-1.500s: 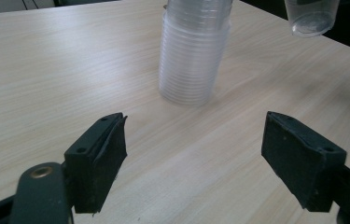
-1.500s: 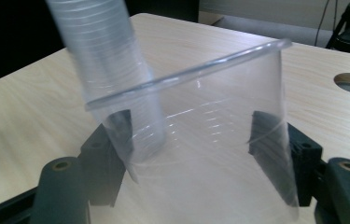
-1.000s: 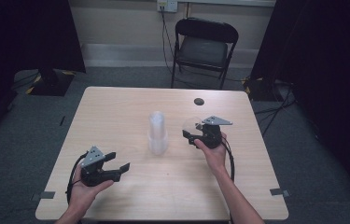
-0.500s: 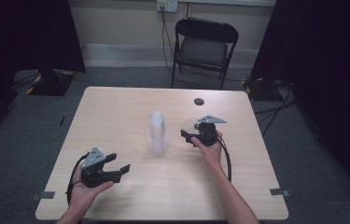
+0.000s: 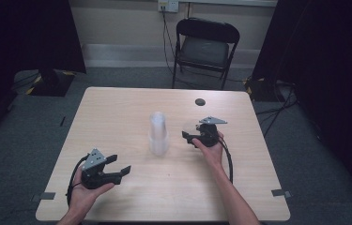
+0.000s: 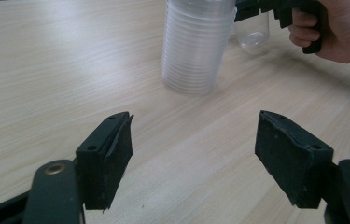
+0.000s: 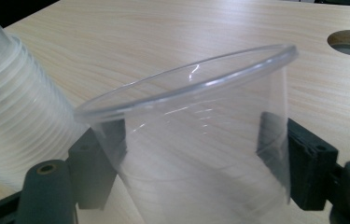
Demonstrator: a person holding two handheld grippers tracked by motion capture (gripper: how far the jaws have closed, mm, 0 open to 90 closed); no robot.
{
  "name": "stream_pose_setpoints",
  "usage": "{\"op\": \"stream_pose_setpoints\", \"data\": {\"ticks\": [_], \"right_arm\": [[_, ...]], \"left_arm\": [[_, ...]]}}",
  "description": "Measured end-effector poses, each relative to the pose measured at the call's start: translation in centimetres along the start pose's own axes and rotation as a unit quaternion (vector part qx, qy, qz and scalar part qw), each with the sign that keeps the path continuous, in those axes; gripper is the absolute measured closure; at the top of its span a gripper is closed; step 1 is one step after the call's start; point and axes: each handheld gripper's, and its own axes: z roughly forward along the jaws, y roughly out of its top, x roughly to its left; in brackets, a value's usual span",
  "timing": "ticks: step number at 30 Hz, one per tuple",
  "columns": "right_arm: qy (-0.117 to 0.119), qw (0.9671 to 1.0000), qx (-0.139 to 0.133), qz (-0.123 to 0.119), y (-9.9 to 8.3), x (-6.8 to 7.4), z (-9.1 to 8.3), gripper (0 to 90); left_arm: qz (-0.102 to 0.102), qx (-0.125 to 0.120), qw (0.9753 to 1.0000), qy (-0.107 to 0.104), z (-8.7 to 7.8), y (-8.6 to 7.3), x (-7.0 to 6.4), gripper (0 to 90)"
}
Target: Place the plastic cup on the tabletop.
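Tabletop (image 5: 117,112): light wood grain, round cable hole (image 5: 200,101) near the far right edge
Cup stack (image 5: 158,133): clear plastic cups nested together, standing upright about mid-tabletop; seen from the left gripper view (image 6: 197,44) as a ribbed column of rims
Single cup (image 7: 196,140): clear plastic, sitting between the jaws of the right hand-held gripper, rim tilted; just beside the cup stack (image 7: 9,107) in the right gripper view; also peeking out behind the stack in the left gripper view (image 6: 253,32)
Right hand-held gripper (image 5: 193,137): held in the right hand (image 5: 210,149), pointing toward the stack from its right side; jaws either side of the single cup and pressed up against its wall, so closed onto it as far as can be told; grey three-cornered plate on top
Left hand-held gripper (image 5: 118,164): held in the left hand (image 5: 85,194) near the front left of the tabletop, well apart from the stack; jaws spread wide, nothing between them, just bare wood showing past the pads (image 6: 112,154)
Cables: black loop trailing from each gripper back toward the near edge
Background: black folding chair (image 5: 205,44) behind the tabletop, grey carpet, dark curtains on both sides
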Motion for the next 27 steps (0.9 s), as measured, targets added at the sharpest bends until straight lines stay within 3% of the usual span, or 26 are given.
{"op": "stream_pose_setpoints", "data": {"ticks": [14,27], "right_arm": [[-0.008,0.9999,0.011,0.000,-0.8,-0.5,-0.9,15.4],[-0.007,0.9998,0.017,0.005,-1.8,-0.7,-2.7,14.2]], "left_arm": [[-0.001,-0.004,1.0000,0.004,-0.1,0.0,0.1,26.8],[-0.002,-0.006,0.9999,0.010,-0.1,0.0,0.3,25.5]]}}
